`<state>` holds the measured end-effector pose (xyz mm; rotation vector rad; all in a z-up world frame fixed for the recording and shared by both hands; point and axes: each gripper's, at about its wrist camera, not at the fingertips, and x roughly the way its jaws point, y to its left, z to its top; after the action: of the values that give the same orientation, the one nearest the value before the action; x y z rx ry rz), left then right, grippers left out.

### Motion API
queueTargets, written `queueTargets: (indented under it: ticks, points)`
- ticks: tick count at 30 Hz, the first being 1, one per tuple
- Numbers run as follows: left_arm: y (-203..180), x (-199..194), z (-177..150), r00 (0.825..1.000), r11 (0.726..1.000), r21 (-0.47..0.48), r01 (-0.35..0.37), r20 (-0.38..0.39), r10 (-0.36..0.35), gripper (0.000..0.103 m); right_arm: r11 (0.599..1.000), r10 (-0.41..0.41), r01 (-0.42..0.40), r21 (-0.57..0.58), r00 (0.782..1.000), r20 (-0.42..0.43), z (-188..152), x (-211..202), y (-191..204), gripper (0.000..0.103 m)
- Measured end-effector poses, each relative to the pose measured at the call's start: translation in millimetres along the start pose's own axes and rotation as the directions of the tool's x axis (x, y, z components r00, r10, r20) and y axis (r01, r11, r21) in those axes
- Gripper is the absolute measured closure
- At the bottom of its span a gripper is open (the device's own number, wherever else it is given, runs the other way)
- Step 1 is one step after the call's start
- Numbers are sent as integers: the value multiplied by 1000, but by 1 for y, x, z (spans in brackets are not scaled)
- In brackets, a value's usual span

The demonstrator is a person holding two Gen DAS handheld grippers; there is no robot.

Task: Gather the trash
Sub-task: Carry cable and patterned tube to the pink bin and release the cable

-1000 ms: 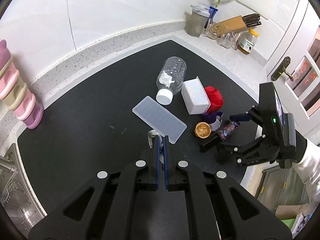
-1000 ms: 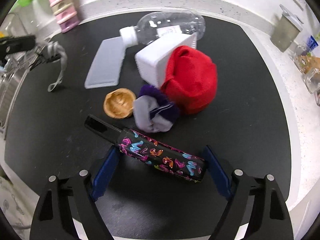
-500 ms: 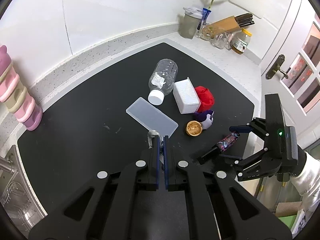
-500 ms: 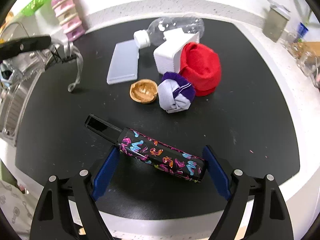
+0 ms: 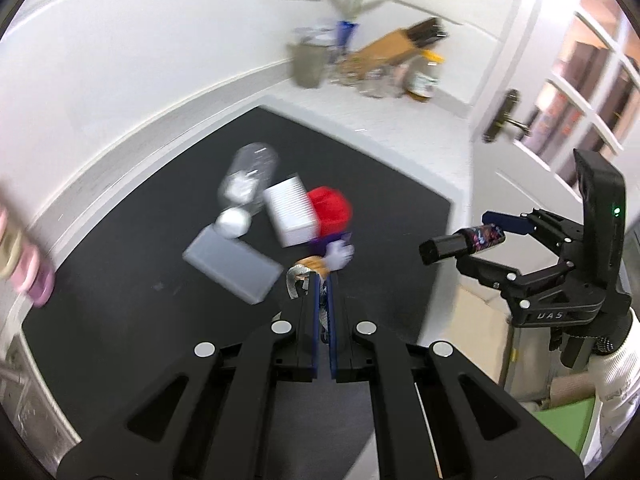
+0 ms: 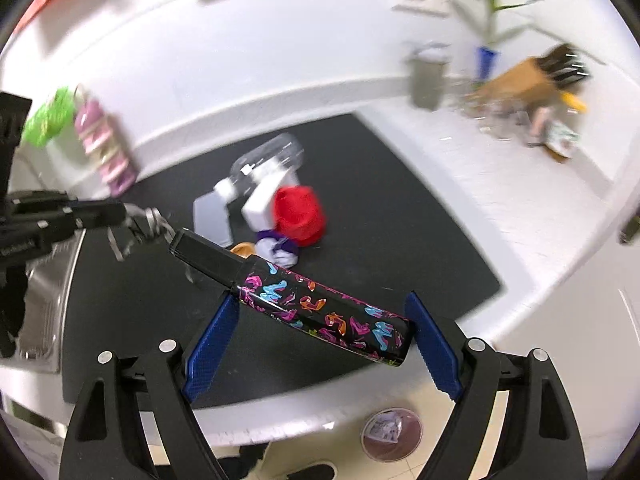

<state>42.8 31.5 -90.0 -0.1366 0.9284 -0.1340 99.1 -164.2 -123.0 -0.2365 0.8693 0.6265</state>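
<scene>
While "UAS" shows on the right gripper (image 5: 490,240), it clamps a shoe-print box (image 6: 324,310), left gripper (image 5: 325,280) pinching a silvery scrap (image 5: 295,282).

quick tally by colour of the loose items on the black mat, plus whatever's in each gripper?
On the black mat:
Clear: 1, bottle
White: 2, ribbed box, flat lid
Red: 1, cloth
Purple/white: 1, sock ball
Tan: 1, shell
Held:
Patterned black: 1, long box, right gripper
Grey: 1, crumpled strip, left gripper
Total: 8

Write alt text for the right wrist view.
The right tool grips a long black box with colourful shoe prints lengthwise, lifted above a black mat. Behind, blurred, lie a red cloth, a white box and a clear bottle.
</scene>
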Motion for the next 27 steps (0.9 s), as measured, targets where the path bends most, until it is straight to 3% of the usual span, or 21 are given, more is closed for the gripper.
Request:
queueTargets:
  ticks: [6,11,15,22,27]
  points:
    - [-67,6,21,993,983,139,119,2,-120,100,985,-138,128,117,987,77,-31,-68,-37,22]
    - [-134,28,24,974,940,253,228,-54,-222,100,940,-277,255,228,959,68,-78,-111,-73,22]
    - [-193,59,10,948,890,327,316,-131,-289,100,890,-355,330,314,935,23,-121,-129,-98,22]
    - [-267,130,-38,914,834,388,392,-265,-306,100,785,-435,414,462,898,-65,-200,-135,-139,22]
    - [-296,205,-78,898,825,399,401,-348,-268,100,746,-440,443,497,889,-131,-251,-104,-165,22]
